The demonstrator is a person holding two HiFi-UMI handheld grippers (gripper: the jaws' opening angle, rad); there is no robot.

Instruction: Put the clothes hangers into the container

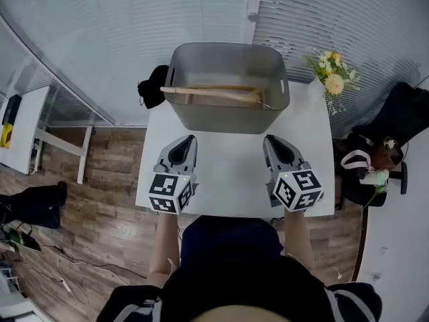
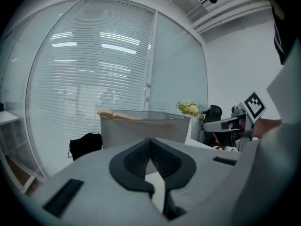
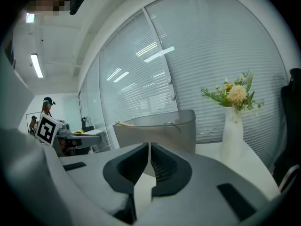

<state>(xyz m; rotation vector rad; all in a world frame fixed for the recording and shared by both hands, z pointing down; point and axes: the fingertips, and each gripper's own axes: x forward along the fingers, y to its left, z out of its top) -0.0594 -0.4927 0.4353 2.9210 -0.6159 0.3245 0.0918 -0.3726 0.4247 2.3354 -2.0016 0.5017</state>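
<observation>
Left gripper [image 1: 192, 139]: jaws together, nothing between them, tips pointing forward. Right gripper [image 1: 269, 140]: jaws together, empty, level with the left, well apart.

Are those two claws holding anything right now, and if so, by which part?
Nothing is held. The left claw and the right claw are both closed and empty. The wooden hangers rest in the grey container.

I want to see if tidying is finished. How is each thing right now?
Left claw: shut, empty.
Right claw: shut, empty.
Hangers: lying in the bin, one end up at the rim.
Bin: upright on the table, top open.
Flower vase: standing upright.
</observation>
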